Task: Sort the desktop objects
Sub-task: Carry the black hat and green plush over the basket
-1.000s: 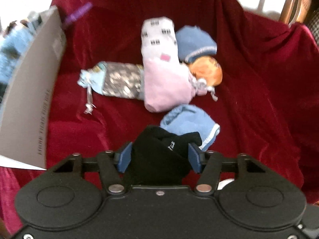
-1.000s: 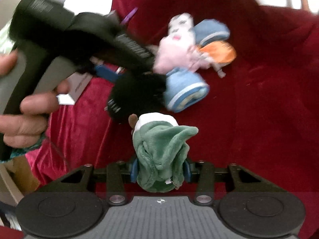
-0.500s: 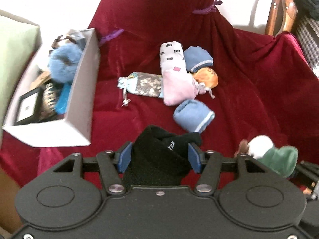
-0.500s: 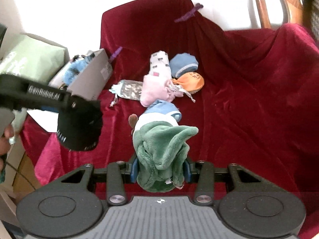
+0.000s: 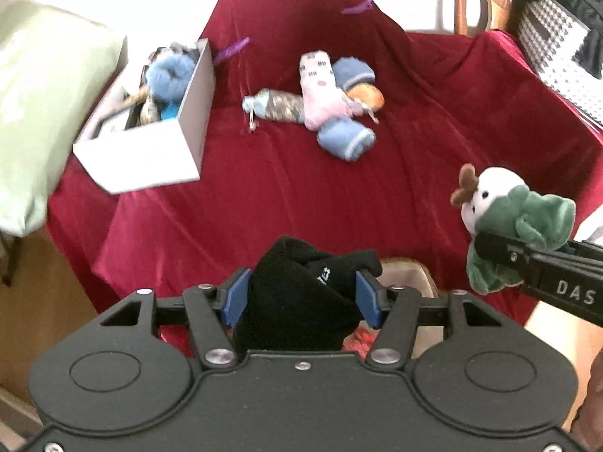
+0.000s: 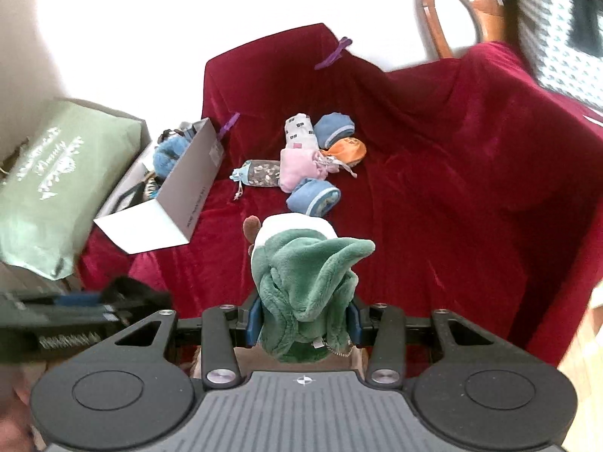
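Note:
My left gripper (image 5: 301,297) is shut on a black knit sock (image 5: 297,301), held above the front edge of the red cloth. My right gripper (image 6: 303,320) is shut on a green and white plush toy (image 6: 305,286); the toy also shows at the right of the left wrist view (image 5: 505,222). On the red cloth (image 5: 301,188) lies a pile: a blue rolled sock (image 5: 346,139), a pink and white sock (image 5: 320,90), a patterned pouch (image 5: 279,105), an orange pouch (image 5: 367,96) and a dark blue sock (image 5: 352,71).
A white cardboard box (image 5: 150,150) with a blue fluffy item and other things stands at the left on the cloth. A green bag (image 6: 49,180) sits left of it. A wooden chair (image 6: 452,11) stands at the back right. A brown box (image 5: 407,275) sits below the left gripper.
Both grippers have pulled back and up from the pile with their loads. The pile and box look farther away. The left gripper has dropped to the lower left of the right wrist view.

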The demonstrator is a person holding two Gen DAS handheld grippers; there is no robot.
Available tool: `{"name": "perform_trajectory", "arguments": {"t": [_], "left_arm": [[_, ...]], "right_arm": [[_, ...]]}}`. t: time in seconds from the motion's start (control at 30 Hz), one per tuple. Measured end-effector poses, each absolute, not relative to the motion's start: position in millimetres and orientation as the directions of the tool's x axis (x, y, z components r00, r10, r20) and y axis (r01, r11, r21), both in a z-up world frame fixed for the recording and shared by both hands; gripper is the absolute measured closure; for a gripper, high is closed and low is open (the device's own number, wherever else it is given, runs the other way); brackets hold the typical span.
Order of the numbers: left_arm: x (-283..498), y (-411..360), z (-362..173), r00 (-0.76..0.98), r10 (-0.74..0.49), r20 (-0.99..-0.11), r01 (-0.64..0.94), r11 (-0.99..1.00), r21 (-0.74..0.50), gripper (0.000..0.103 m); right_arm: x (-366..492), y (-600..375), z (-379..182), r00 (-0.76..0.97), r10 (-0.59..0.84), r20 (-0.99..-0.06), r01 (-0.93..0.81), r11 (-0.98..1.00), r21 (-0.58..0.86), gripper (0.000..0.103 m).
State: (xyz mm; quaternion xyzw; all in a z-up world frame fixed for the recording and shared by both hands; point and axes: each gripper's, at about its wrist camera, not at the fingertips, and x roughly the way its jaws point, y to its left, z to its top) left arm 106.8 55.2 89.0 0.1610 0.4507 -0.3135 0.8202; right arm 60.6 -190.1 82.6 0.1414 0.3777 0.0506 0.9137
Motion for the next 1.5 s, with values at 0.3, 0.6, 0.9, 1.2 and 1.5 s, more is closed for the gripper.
{"name": "perform_trajectory", "arguments": {"t": [0.3, 0.6, 0.9, 1.2, 1.5], "left_arm": [[75.2, 62.8, 22.1, 0.35, -0.306, -0.886, 0.615, 0.788, -0.029, 0.047], [60.4, 66.1, -16.5, 0.361, -0.229, -0.904, 0.587, 0.809, 0.029, 0.047], [54.1, 63.3, -23.0, 0.4, -0.221, -0.889, 0.602, 0.795, 0.073, 0.046], [53.3, 53.9, -28.2, 0.408, -0.204, -0.89, 0.612, 0.784, 0.1, 0.037], [52.0, 54.9, -31.1, 0.355, -0.216, -0.91, 0.619, 0.783, 0.056, 0.025]], "right_arm": [[14.4, -175.1, 49.4, 0.706, 0.212, -0.675, 0.027, 0.945, 0.325, 0.06], [15.8, -163.3, -5.5, 0.622, 0.17, -0.764, 0.089, 0.955, 0.284, 0.06], [14.5, -165.1, -11.9, 0.618, 0.167, -0.768, 0.106, 0.951, 0.292, 0.06], [17.5, -165.7, -18.8, 0.599, 0.173, -0.782, 0.113, 0.949, 0.296, 0.06], [18.2, -166.5, -23.2, 0.59, 0.178, -0.788, 0.115, 0.947, 0.3, 0.06]]}}
